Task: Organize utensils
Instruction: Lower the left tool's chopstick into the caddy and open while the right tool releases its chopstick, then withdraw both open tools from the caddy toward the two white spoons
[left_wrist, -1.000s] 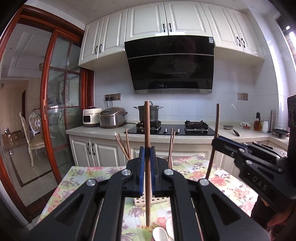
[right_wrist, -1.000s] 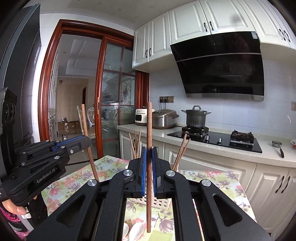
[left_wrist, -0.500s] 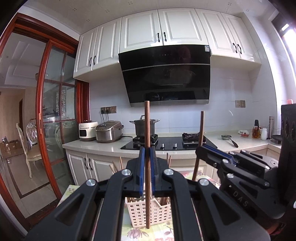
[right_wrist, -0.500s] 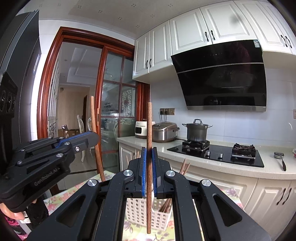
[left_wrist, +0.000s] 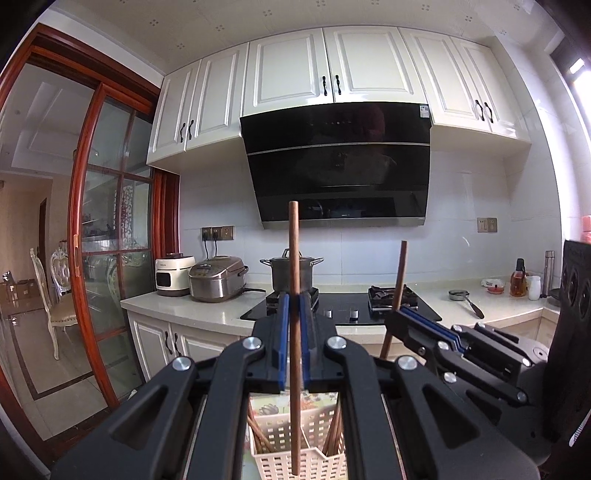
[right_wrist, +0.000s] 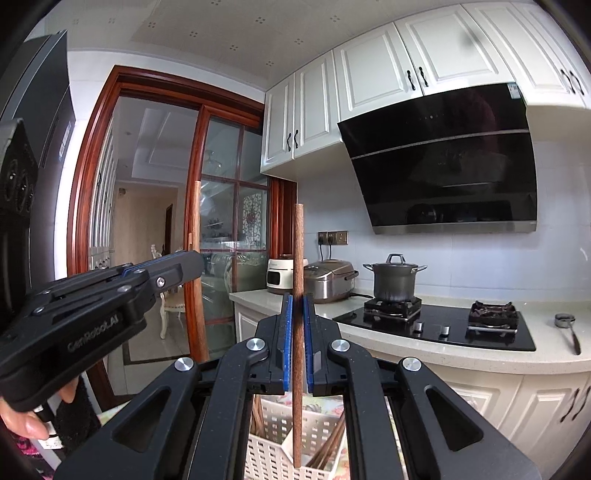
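My left gripper (left_wrist: 291, 306) is shut on a brown wooden chopstick (left_wrist: 294, 266) held upright, its lower tip over the white slotted basket (left_wrist: 295, 461). My right gripper (right_wrist: 297, 306) is shut on another upright wooden chopstick (right_wrist: 298, 251), its tip just above the same basket (right_wrist: 269, 454). The basket holds several chopsticks (left_wrist: 332, 432) leaning in its compartments. In the left wrist view the right gripper (left_wrist: 397, 317) shows at right with its chopstick (left_wrist: 399, 273). In the right wrist view the left gripper (right_wrist: 195, 264) shows at left with its chopstick (right_wrist: 195, 221).
The basket stands on a floral tablecloth (left_wrist: 291, 400). Behind is a white counter (left_wrist: 207, 306) with a rice cooker (left_wrist: 218, 278), a pot (left_wrist: 291, 275) on a black hob (left_wrist: 351, 312) and a range hood (left_wrist: 340, 166). A red-framed glass door (left_wrist: 110, 221) stands at left.
Both grippers with their chopsticks have come closer over the basket and tilted up; the table has dropped out of view and the basket fills the bottom of both views.
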